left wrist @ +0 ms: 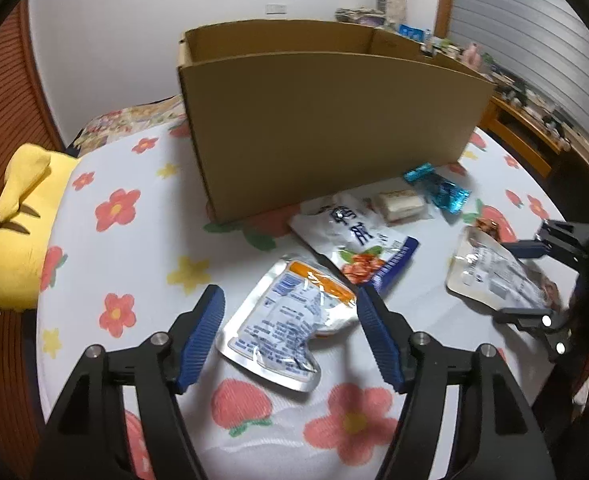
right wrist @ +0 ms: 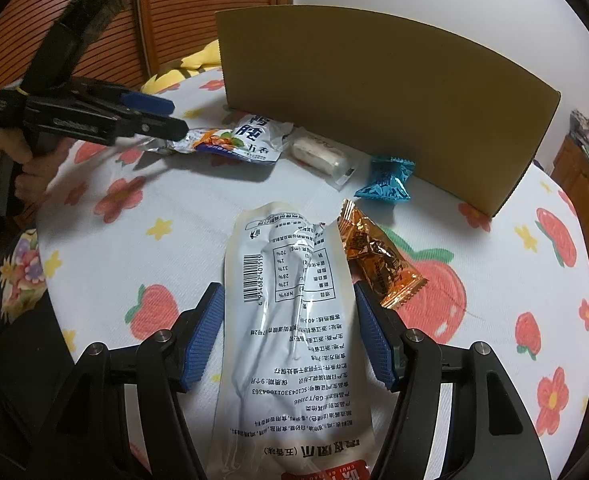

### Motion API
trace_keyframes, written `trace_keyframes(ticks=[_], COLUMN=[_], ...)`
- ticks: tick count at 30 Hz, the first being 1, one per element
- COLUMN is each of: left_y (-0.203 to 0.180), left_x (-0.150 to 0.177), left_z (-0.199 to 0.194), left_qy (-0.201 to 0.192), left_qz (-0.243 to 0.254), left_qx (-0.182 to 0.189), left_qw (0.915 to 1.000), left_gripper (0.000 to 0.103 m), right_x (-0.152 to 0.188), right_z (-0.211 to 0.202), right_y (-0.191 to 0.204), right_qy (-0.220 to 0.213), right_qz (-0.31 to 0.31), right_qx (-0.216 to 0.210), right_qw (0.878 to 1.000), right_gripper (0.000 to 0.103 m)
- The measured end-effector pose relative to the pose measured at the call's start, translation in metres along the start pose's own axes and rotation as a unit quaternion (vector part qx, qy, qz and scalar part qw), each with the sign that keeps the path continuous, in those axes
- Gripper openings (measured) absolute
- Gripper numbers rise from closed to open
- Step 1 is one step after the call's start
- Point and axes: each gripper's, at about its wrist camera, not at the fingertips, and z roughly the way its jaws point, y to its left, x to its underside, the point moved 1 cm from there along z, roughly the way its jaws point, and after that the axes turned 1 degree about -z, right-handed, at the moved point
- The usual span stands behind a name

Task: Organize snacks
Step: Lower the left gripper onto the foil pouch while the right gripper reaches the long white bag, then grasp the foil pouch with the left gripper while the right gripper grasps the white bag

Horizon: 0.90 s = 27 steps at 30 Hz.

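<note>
Between the spread-apart right gripper [right wrist: 288, 336] fingers, the white pouch [right wrist: 290, 328] lies lengthwise, pointing boxward.

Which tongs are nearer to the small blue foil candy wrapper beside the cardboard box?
Right. The right tongs sit just before the small blue foil candy wrapper; the left tongs are farther away, across several packets.

Both grippers [left wrist: 290, 320] [right wrist: 288, 316] are black, angular frames with silver screws and ribbed blue jaws.
</note>
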Motion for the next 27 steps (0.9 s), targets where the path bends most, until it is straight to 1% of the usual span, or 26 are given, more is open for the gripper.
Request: trace_keyframes(ticks=[3, 7, 10, 18, 20, 21, 23, 26, 27], left_y=[-0.003, -0.007, -0.007, -0.002, -0.002, -0.003, -0.001, 0.005, 0.006], left_x=[0.0, 0.001, 0.001, 0.001, 0.004, 0.006, 0.008, 0.008, 0.008], left_z=[0.001, 0.016, 0.023, 0.027, 0.03, 0.029, 0.027, 0.024, 0.024], left_qy=[0.01, 0.036, 0.046, 0.048, 0.06, 0.055, 0.05, 0.044, 0.042], left_qz=[0.017, 0.036, 0.038, 0.025, 0.025, 0.031, 0.03, 0.014, 0.01], left_qx=[-0.003, -0.007, -0.001, 0.011, 0.015, 0.006, 0.006, 0.007, 0.007], left_qw=[0.9998, 0.9987, 0.9982, 0.9985, 0.9978, 0.998, 0.9983, 0.9989, 0.999], left_gripper=[0.071, 0.071, 0.071, 0.071, 0.071, 0.072, 0.072, 0.068, 0.064], right_x=[0.0, 0.0, 0.0, 0.0, 0.0, 0.0, 0.0, 0.0, 0.0], right_z=[0.0, 0.0, 0.0, 0.0, 0.0, 0.0, 0.0, 0.0, 0.0], right_y=[0.0, 0.0, 0.0, 0.0, 0.0, 0.0, 0.0, 0.0, 0.0], right_qy=[0.0, 0.0, 0.001, 0.001, 0.001, 0.001, 0.001, 0.001, 0.001], right_qz=[0.0, 0.0, -0.002, -0.001, -0.001, -0.001, -0.001, -0.002, -0.002], right_qx=[0.0, 0.0, 0.0, 0.0, 0.0, 0.0, 0.0, 0.0, 0.0], right_qw=[1.0, 1.0, 1.0, 1.0, 1.0, 1.0, 1.0, 1.0, 1.0], right_gripper=[0.066, 0.066, 0.066, 0.066, 0.066, 0.066, 0.066, 0.066, 0.066])
